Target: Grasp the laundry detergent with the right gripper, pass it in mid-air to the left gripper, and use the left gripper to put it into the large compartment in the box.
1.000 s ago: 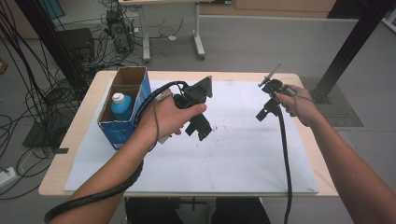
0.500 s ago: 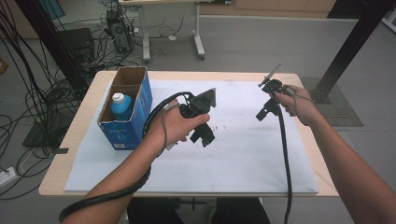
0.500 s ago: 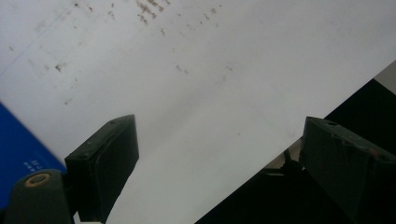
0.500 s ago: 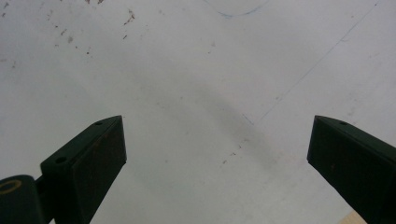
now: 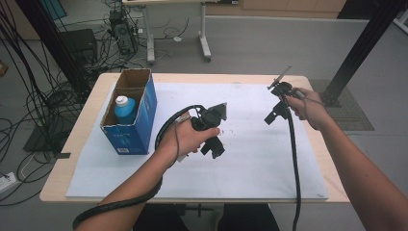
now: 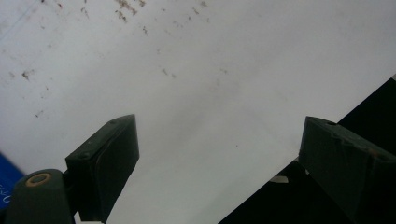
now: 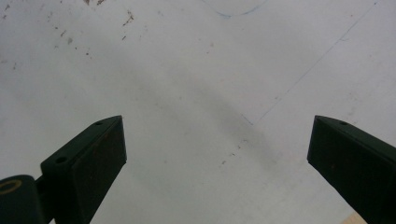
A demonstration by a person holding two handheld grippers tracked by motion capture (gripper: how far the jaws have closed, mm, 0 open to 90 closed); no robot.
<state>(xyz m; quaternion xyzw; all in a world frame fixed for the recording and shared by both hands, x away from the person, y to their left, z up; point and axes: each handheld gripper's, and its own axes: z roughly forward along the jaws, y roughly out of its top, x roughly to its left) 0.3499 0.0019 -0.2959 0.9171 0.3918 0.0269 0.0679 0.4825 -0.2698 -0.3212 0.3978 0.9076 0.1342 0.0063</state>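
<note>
Since the earlier frame the left gripper (image 5: 215, 144) has sunk toward the white sheet (image 5: 250, 159) on the tabletop, jaws spread wide and empty, while the right gripper (image 5: 272, 115), also wide and empty, hovers unmoved. The blue bottle (image 5: 125, 109) stands upright in the cardboard box (image 5: 144, 103), just left of the left gripper, so a reach for it seems not yet begun.

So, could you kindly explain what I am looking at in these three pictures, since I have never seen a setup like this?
A person stands at a table covered with a white sheet. Each hand holds a handheld two-jaw tool with a trailing cable: the left tool and the right tool. The wide picture comes from a camera above the table. The other two come from small cameras riding on each tool, looking along its black jaws at the sheet. In both, the jaws stand wide apart with nothing between them. At the table's left sits a blue cardboard box with a blue bottle standing inside.
</note>
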